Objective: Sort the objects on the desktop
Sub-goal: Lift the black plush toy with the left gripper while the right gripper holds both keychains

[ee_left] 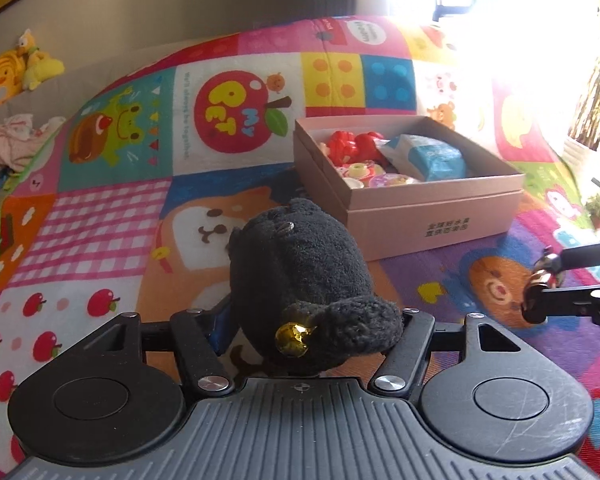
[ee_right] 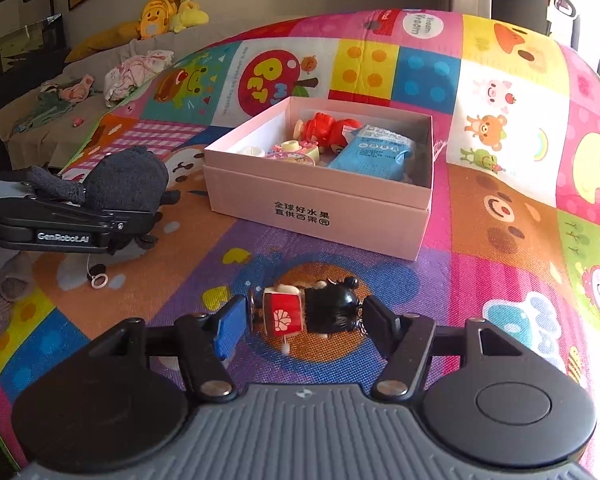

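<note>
A colourful patchwork play mat (ee_right: 500, 216) carries a pink cardboard box (ee_right: 320, 216); a small ring (ee_right: 99, 281) lies nearby.

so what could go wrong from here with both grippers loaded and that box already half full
1. The left gripper holds the black plush by its near end only; the bulk sticks out forward and may sag or slip.
2. The small figurine sits sideways in the right gripper, so it could twist out.
3. The pink box is crowded toward its far side, and both grippers might collide over it.
</note>
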The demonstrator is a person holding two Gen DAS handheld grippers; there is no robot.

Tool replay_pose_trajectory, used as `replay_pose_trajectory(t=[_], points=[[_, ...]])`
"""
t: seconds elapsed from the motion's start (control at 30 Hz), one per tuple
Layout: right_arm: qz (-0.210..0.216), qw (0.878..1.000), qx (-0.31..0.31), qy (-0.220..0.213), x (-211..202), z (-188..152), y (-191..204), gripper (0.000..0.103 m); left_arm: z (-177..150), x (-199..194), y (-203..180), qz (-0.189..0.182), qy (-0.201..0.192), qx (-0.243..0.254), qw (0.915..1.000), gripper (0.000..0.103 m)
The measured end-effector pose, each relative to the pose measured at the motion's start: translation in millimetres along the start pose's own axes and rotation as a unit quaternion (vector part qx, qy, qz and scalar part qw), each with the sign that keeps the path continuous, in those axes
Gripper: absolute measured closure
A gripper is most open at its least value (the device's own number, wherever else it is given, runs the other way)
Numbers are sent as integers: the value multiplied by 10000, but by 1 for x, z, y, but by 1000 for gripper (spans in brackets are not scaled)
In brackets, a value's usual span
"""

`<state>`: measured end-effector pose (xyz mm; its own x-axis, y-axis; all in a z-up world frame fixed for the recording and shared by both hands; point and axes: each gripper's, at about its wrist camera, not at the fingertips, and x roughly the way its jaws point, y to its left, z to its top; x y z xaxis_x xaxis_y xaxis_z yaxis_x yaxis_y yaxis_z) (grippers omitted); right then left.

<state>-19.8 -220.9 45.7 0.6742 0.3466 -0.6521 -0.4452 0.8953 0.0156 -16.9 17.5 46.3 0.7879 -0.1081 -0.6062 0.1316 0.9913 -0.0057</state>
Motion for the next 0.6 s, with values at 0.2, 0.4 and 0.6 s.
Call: replay_pose_trajectory(t=[0.2,0.4,0.6], points=[[-82,9985,-11,-539,-28,17,-4,50,49,-50,3,-636,-852,-271,9940,33],[-114,9988,-299,-384,-28,2,-2,23,79,-62,-2,-696,-1311,-247,9886,33],[-169,9995,-250,-41,-11,-15,-7,23,40,-20,-7,-1346,-285,-611,9886,33]])
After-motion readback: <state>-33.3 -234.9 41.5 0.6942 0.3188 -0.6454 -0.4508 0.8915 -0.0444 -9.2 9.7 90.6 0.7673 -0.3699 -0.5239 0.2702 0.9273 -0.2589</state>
